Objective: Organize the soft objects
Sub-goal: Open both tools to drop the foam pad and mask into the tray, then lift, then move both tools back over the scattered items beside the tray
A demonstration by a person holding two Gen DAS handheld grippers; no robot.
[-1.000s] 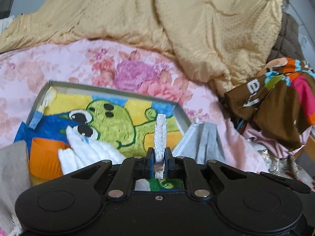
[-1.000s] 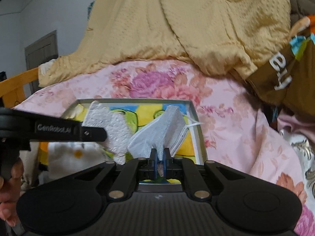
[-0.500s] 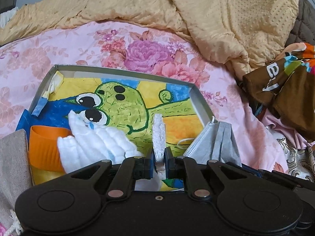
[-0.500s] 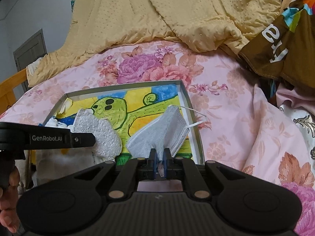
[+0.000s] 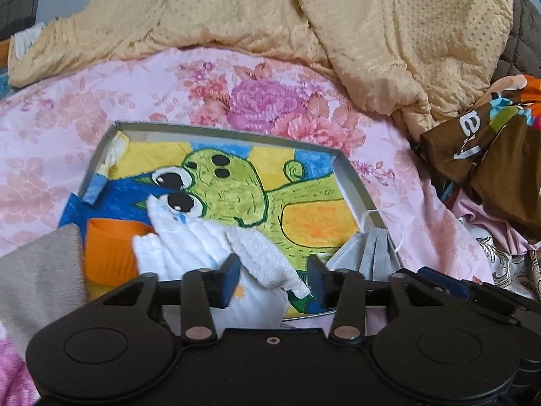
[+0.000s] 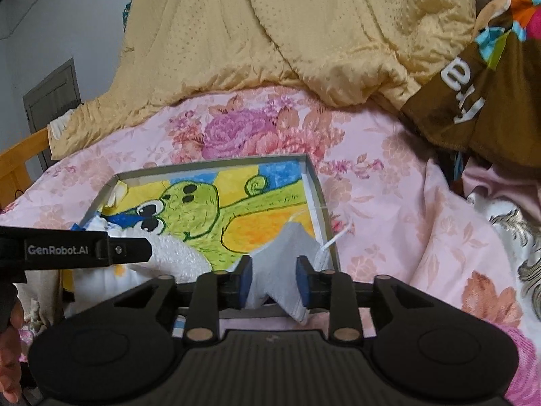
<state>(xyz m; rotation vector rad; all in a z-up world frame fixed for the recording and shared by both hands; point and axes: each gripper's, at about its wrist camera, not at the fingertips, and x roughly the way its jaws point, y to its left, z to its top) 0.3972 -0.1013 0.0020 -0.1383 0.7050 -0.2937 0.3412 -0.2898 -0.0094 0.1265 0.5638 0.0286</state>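
Both the left gripper and the right gripper have their jaws spread wide over the near edge of the tray, the white cloth lying loose between the left's and the gray mask between the right's.

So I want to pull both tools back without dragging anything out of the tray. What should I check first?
1. Left tongs open: ok.
2. Right tongs open: ok.
3. White cloth free of the left fingers: cannot tell, it lies between them.
4. Face mask free of the right fingers: cannot tell, it sits between them.
5. Mask fully inside the tray: not ok, its near corner and ear loop hang over the rim.
6. Cloth inside the tray: ok, resting on other white cloths.
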